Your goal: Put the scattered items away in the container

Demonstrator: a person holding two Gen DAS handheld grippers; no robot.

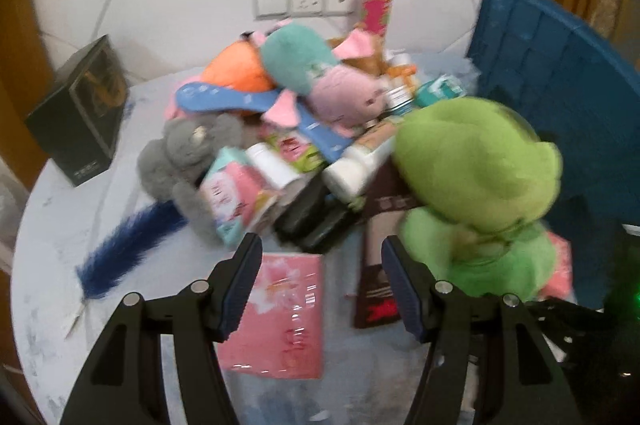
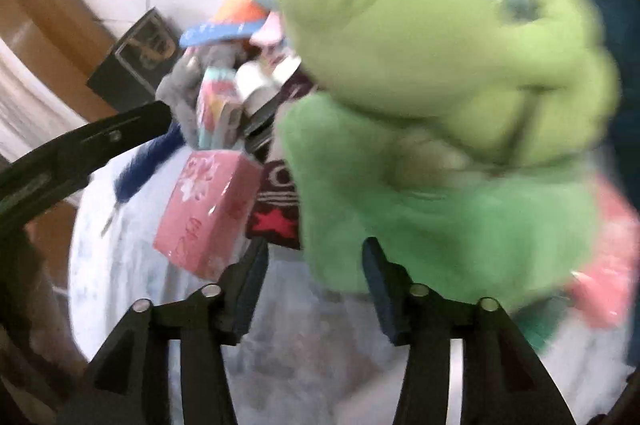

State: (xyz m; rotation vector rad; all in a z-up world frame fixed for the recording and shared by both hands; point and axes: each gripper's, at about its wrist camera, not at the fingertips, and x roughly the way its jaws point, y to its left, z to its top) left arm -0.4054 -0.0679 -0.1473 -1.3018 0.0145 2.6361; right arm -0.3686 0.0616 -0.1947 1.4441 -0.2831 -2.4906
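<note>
Left tongs (image 1: pixel 320 281) spread above pink box (image 1: pixel 276 313), right tongs (image 2: pixel 316 281) spread just below blurred green plush (image 2: pixel 420 65), blue container (image 1: pixel 552 73) beyond.

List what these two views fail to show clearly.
- Green plush: motion-blurred in both views, face unreadable.
- Blue crate: left wrist view shows only an outer wall, inside hidden.
- Pile in the right wrist view: mostly hidden by the plush.
- Box labels: too blurred to read.

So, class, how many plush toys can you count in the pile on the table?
5: a green plush frog at the right front, a grey plush at the left, an orange plush, a teal plush and a pink plush on top. Others may be buried.
</note>
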